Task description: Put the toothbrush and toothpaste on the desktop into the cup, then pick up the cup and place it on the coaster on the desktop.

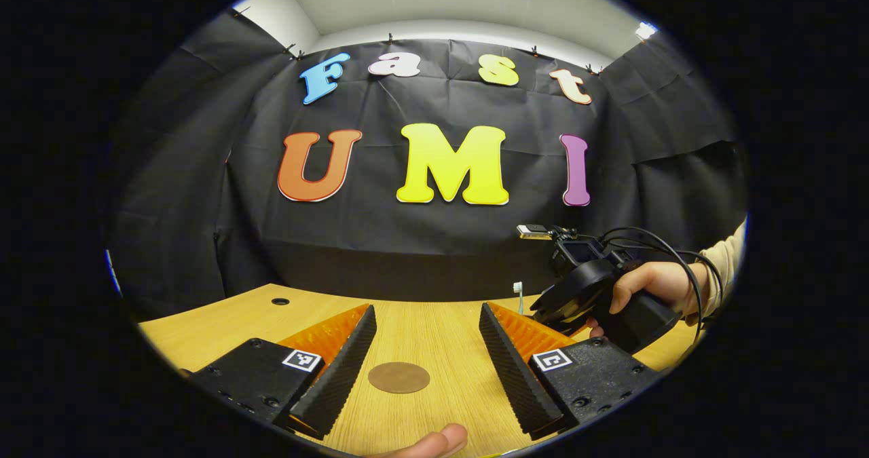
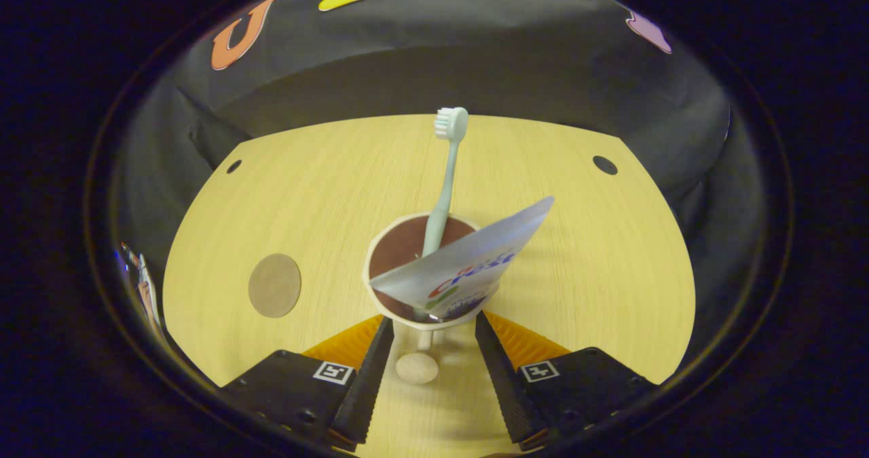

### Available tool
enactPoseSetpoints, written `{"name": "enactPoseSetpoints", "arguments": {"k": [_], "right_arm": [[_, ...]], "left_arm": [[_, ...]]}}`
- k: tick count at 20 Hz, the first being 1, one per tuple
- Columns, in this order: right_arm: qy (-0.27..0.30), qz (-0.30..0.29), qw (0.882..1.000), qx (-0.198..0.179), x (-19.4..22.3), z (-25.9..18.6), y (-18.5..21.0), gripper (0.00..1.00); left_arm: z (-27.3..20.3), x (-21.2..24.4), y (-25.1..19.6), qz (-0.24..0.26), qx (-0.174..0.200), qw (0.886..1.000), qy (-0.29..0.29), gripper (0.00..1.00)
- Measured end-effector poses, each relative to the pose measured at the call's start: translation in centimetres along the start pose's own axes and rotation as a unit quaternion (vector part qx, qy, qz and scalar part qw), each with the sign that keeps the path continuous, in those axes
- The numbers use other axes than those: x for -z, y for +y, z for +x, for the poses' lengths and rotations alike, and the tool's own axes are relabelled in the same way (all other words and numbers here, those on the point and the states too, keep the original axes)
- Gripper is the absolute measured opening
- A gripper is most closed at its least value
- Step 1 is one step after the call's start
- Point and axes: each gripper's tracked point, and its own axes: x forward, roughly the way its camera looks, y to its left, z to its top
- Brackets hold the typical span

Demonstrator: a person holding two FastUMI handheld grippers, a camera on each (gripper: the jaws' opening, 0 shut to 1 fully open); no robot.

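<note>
Toothbrush [image 2: 445, 193] and toothpaste [image 2: 468, 264] stand in cup [image 2: 380, 295]. Right gripper [image 2: 428, 370] wide, empty. Coaster [image 2: 274, 285] at cup's nine o'clock; left gripper [image 1: 428, 370] wide.

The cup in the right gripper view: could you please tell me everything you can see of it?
The cup is pale outside and dark brown inside, with a light rim and a handle toward the camera. It stands upright on the wooden desktop, right of the round coaster. A mint toothbrush stands in it, head up, beside a leaning toothpaste tube. The right gripper has open fingers flanking the handle.
</note>
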Motion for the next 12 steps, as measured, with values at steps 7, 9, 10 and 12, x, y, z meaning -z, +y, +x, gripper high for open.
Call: {"name": "enactPoseSetpoints", "arguments": {"k": [7, 9, 10, 12], "right_arm": [[0.042, 0.007, 0.999, 0.002, 1.3, 0.1, -0.4, 0.46], [0.041, -0.002, 0.999, 0.007, 1.1, 0.0, -0.5, 0.29], [0.042, -0.01, 0.999, 0.016, 1.3, 0.1, -0.6, 0.26], [0.044, -0.011, 0.999, 0.023, 1.4, 0.1, -0.5, 0.21]], "left_arm": [[0.3, 1.2, -1.4, 0.0, 0.02, 1.0, 0.017, 0.97], [0.1, 1.1, -2.0, 0.003, 0.025, 1.0, 0.015, 0.97], [0.0, 1.1, -2.2, 0.002, 0.029, 0.999, 0.015, 0.97], [-0.2, 1.3, -2.9, -0.001, 0.039, 0.999, 0.017, 0.97]]}}
